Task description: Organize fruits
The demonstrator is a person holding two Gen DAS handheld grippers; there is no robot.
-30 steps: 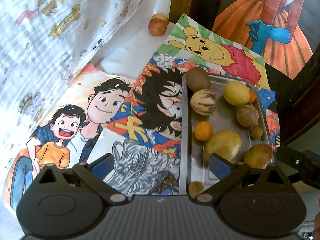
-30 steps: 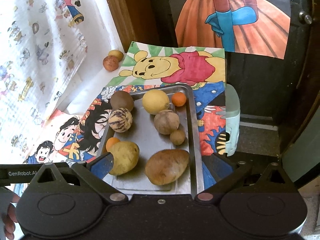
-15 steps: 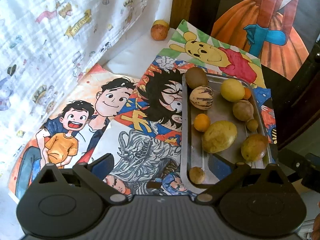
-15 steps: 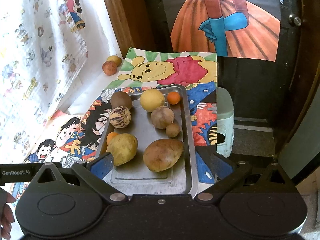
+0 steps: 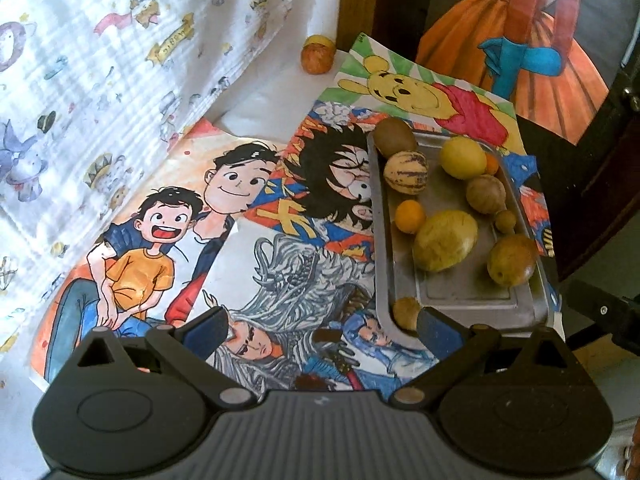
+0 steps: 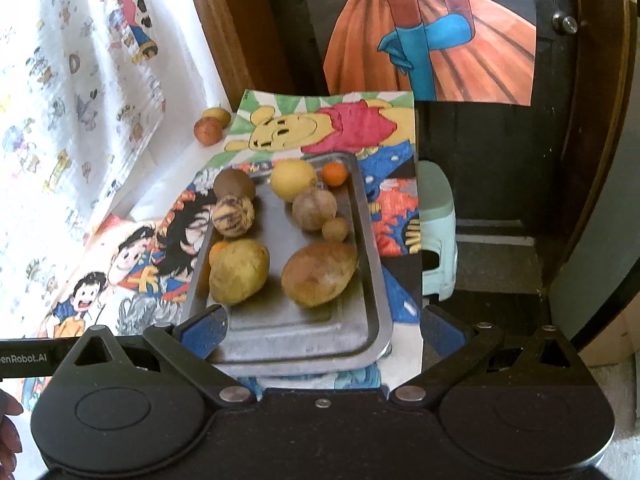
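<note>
- The left gripper (image 5: 320,326) hangs above the drawings (image 5: 224,216) covering the worktop; its jaws are spread wide and hold nothing.
- The right gripper (image 6: 322,322) hangs over the near edge of the metal tray (image 6: 368,248), jaws spread wide too and empty.
- The tray holds the fruits: a striped one (image 6: 233,216), a round yellow one (image 6: 294,180), two small oranges (image 6: 334,173) and several brownish ones.
- Two more fruits (image 6: 208,130) sit apart at the far corner (touching each other), beside the bear drawing (image 6: 320,128).
</note>
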